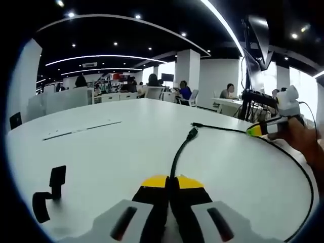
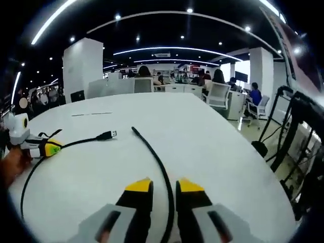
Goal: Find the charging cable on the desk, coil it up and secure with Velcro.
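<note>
While the thin black charging cable (image 1: pixel 178 154) lies looped across the white desk (image 1: pixel 101 152), left claw (image 1: pixel 171 183) is clamped on it; right claw (image 2: pixel 165 188) straddles it, slightly parted.

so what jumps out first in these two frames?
The black cable looping across the white desk, its USB plug lying free near the middle. The left gripper is shut on one stretch of it. The cable also runs between the right gripper's parted jaws.
</note>
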